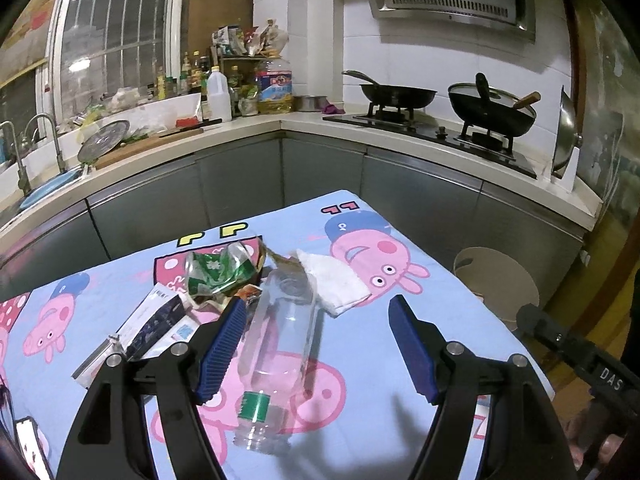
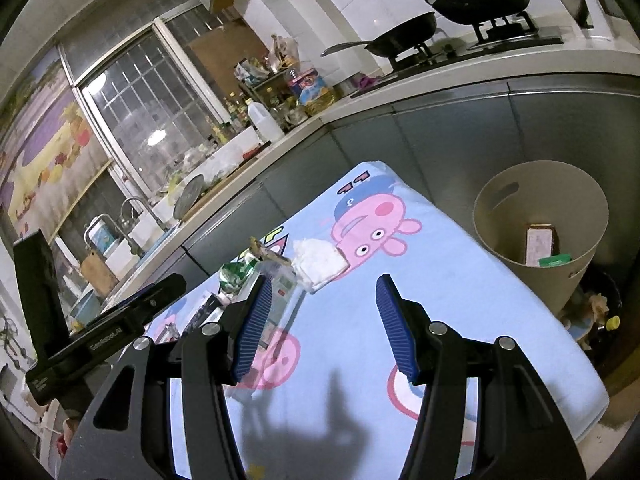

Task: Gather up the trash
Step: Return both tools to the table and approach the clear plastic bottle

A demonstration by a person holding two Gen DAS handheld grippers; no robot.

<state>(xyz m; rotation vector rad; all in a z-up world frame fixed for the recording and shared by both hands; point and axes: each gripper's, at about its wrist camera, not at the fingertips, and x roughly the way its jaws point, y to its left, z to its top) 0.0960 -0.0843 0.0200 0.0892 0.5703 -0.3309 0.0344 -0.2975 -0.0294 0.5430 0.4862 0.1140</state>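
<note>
Covering the table, a blue Peppa Pig cloth [image 1: 400,208] carries the litter, and the beige bin [image 2: 496,216] stands off its right edge with a box or two already inside. The clear plastic bottle [image 1: 280,328] is the largest piece left: it lies on its side with its long axis running near to far, uncapped neck and green collar toward the camera, base toward the far pile.

The left gripper [image 1: 316,344] hangs over it with jaws spread and nothing held; the bottle sits just inside the left finger, so a small shift leftward would centre it, and the jaws already cross its axis. The right gripper [image 2: 318,324] is likewise released and empty, over bare cloth to the right of the bottle, nearer the bin. By my reading the left is better placed for the bottle.

Beyond it lie a crushed green-labelled bottle [image 1: 220,272], a white tissue wad [image 1: 340,280] and a flat dark carton [image 1: 156,324] at left. Its print is unreadable. Legible writing: "DAS" on the right gripper's bar in the left view.
</note>
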